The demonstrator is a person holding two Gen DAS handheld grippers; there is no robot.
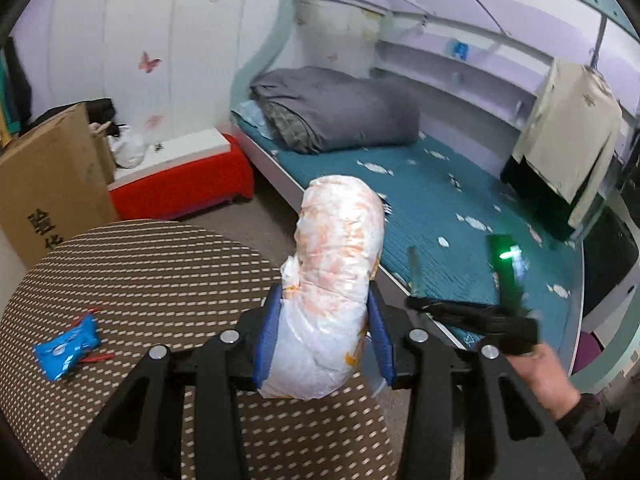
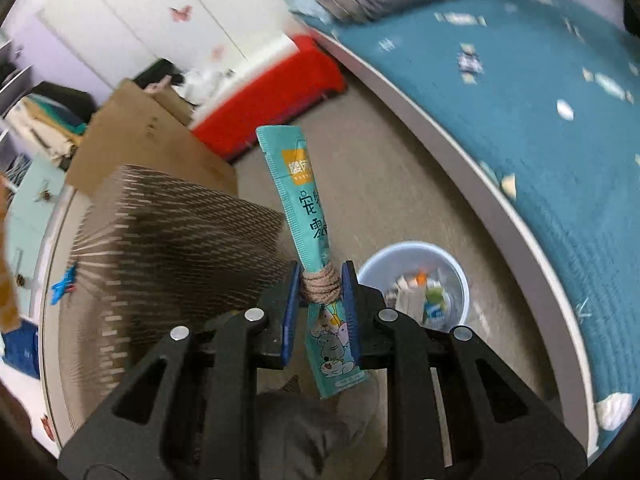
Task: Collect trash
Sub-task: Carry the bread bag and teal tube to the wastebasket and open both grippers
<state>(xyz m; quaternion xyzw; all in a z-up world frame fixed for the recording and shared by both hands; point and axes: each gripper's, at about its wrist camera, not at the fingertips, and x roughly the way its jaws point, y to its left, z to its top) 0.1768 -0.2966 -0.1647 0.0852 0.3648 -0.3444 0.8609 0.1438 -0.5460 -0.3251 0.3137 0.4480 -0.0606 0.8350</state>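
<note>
Jaws of both grippers clamped on trash: a crumpled bag on the left, a snack packet on the right.

The left gripper [image 1: 326, 332] pinches the white and orange plastic bag [image 1: 336, 264] between its blue pads, above the edge of the round dotted counter [image 1: 160, 264], where a blue wrapper [image 1: 66, 346] lies. The right gripper [image 2: 320, 308], jaws nearly together, grips the teal snack packet [image 2: 304, 216] at its twine-wrapped middle; the packet stands upright above the floor. Just right of it, beside the bed [image 2: 560, 128], a pale blue bin [image 2: 416, 280] holds other wrappers.
</note>
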